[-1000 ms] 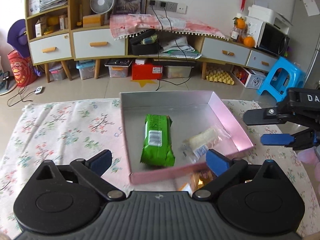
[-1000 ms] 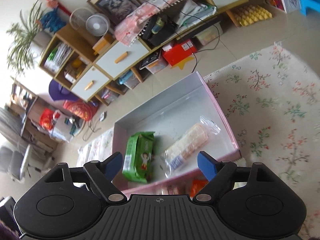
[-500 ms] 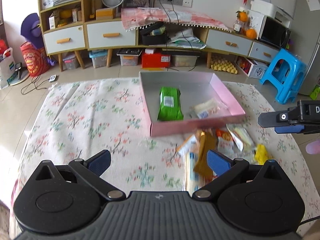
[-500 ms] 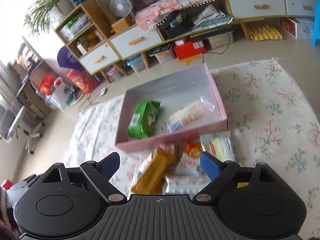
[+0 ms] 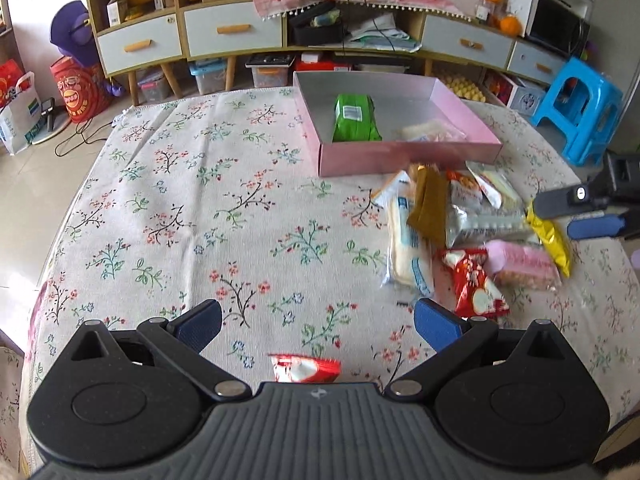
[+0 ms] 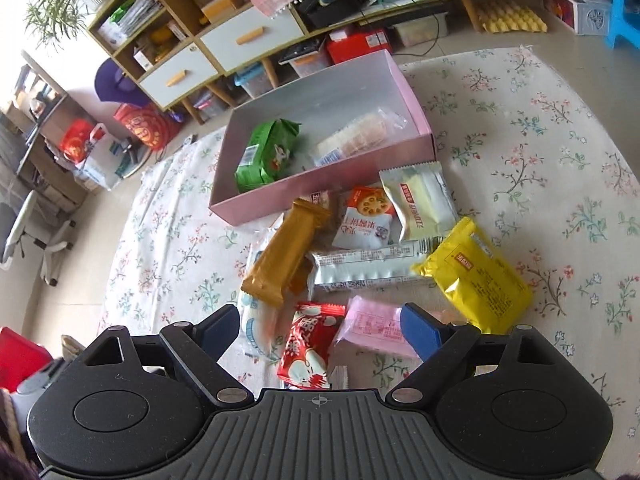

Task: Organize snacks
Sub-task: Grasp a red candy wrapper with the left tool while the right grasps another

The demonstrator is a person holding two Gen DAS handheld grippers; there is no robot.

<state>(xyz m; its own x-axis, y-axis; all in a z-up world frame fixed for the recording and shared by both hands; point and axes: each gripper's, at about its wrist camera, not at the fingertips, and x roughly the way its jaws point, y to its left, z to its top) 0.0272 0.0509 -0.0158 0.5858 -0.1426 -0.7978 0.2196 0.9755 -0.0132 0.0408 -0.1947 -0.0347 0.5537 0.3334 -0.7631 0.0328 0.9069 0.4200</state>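
Left claw (image 5: 316,322) gapes wide and empty above the floral tabletop (image 5: 180,216); a pink box (image 6: 320,196) holds a green packet (image 6: 266,156); loose snacks (image 6: 384,248) lie below the empty, wide-spread right claw (image 6: 320,330).

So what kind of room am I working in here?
Most likely a home living room. A low sideboard with drawers and shelves runs along the wall, a microwave and oranges sit on it, and the snacks lie on a flowered tablecloth beside a pink box.
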